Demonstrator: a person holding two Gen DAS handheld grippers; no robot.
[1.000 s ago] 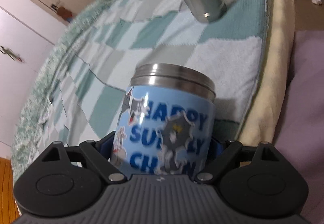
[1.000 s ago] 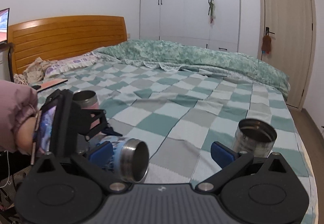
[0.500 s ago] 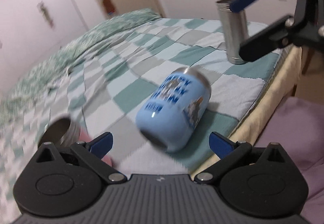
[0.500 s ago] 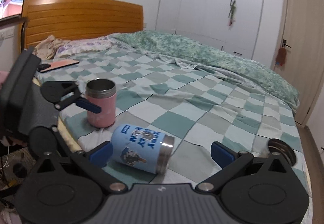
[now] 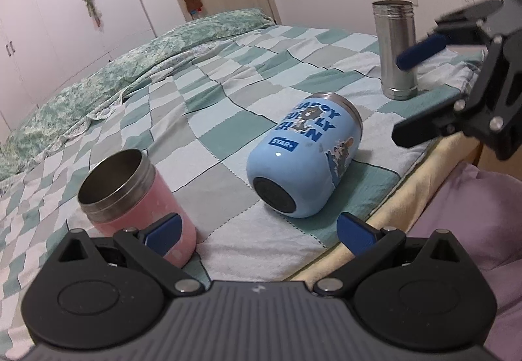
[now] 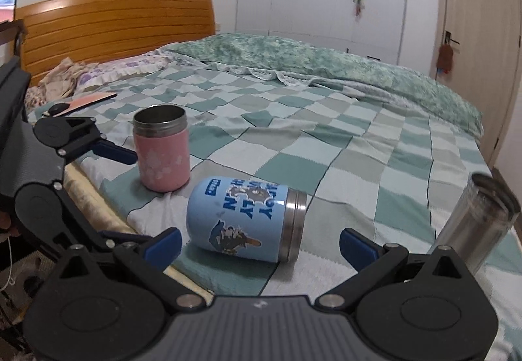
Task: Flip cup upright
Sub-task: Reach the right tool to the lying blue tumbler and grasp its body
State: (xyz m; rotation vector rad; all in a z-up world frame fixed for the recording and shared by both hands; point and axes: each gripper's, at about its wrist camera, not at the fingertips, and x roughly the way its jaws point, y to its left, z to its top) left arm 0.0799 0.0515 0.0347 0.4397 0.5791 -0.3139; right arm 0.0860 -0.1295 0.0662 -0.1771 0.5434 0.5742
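A light blue cartoon-printed cup (image 5: 306, 155) lies on its side on the checkered bedspread near the bed's edge; it also shows in the right wrist view (image 6: 244, 219), its steel mouth pointing right. My left gripper (image 5: 261, 230) is open and empty, just short of the cup's base. My right gripper (image 6: 261, 242) is open and empty, close in front of the cup's side. The right gripper also shows in the left wrist view (image 5: 424, 93), and the left gripper in the right wrist view (image 6: 127, 197).
A pink cup (image 5: 137, 207) stands upright left of the blue cup, seen also in the right wrist view (image 6: 162, 149). A tall steel tumbler (image 5: 394, 47) stands upright to the right (image 6: 479, 224). The bed's edge (image 5: 424, 171) runs close by.
My left gripper let go of the blue cup and pulled back. The cup now lies on its side on the bedspread. Both grippers shifted to face it.
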